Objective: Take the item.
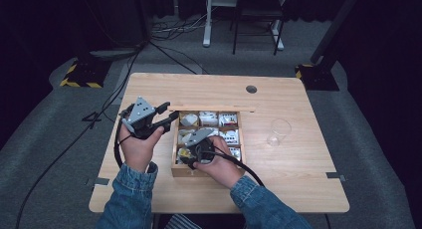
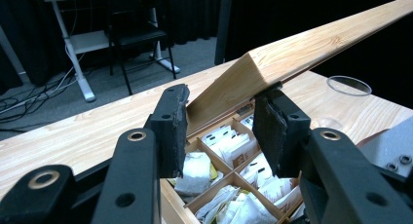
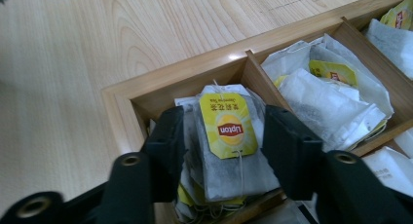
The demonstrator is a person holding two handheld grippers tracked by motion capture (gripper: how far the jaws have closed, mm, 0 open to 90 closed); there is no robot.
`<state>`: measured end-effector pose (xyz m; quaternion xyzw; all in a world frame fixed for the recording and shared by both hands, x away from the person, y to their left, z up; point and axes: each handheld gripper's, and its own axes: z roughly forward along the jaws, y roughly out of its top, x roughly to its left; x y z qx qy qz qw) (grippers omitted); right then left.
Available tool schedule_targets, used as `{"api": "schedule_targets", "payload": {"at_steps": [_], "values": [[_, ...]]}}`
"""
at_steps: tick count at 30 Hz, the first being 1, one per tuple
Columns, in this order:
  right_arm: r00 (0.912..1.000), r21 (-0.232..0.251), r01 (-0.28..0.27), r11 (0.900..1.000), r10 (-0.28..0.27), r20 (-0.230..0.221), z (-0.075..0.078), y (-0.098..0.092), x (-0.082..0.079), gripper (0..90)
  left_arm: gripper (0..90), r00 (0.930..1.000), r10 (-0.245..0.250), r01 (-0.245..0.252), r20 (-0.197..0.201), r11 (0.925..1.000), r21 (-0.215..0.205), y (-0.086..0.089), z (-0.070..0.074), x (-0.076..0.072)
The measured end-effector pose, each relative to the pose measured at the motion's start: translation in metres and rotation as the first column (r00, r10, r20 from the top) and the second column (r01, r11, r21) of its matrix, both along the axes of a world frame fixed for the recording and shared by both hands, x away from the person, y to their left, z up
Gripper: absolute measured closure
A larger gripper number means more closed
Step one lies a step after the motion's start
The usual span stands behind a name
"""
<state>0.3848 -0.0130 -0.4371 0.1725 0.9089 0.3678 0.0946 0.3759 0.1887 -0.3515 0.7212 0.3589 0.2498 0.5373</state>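
A wooden compartment box point(image 1: 206, 173) of tea bags sits mid-table, its lid point(image 1: 214, 109) tipped up on edge at the back. My left gripper point(image 1: 168, 113) is shut on the lid's left end; in the left gripper view the lid point(image 2: 292, 48) slants up from between the jaws of that gripper point(image 2: 219, 131). My right gripper point(image 1: 189, 157) reaches down into the box's near-left compartment. In the right gripper view its open jaws point(image 3: 224, 141) straddle a white tea bag point(image 3: 229, 175) with a yellow Lipton tag, standing close against its sides, with more bags stacked beneath.
A clear glass point(image 1: 278, 132) stands on the table right of the box, its rim point(image 2: 348, 85) visible past the lid. The other compartments point(image 3: 331, 92) hold several more tea bags. A round cable hole point(image 1: 251, 89) sits near the table's far edge.
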Motion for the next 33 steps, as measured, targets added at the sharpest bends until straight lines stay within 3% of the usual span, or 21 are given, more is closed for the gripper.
{"api": "schedule_targets", "payload": {"at_steps": [3, 9, 13, 20, 33], "values": [[0.9999, -0.006, -0.013, 1.000, 0.013, 0.011, 0.001, 0.000, 0.000, 67.5, 57.1, 1.0000, 0.000, 0.000, 0.000, 1.0000, 0.000, 0.000, 0.000, 0.000], [0.9998, -0.003, -0.014, 1.000, 0.014, 0.017, 0.005, -0.003, -0.001, 84.1, 57.0, 1.0000, 0.000, 0.000, -0.002, 1.0000, 0.001, 0.000, 0.000, 0.000], [0.9999, 0.002, -0.012, 1.000, 0.012, 0.012, 0.007, -0.005, -0.002, 86.1, 57.0, 1.0000, 0.000, 0.000, -0.001, 1.0000, 0.000, 0.000, 0.000, 0.000], [0.9994, 0.051, -0.008, 0.999, 0.006, 0.033, 0.017, -0.010, -0.007, 86.3, 57.1, 1.0000, 0.000, 0.000, -0.002, 1.0000, 0.002, 0.000, 0.000, 0.000], [0.9975, 0.137, 0.011, 0.991, -0.020, 0.067, 0.044, -0.038, -0.015, 86.3, 57.0, 1.0000, 0.000, 0.000, -0.002, 1.0000, 0.004, 0.000, 0.000, 0.000]]}}
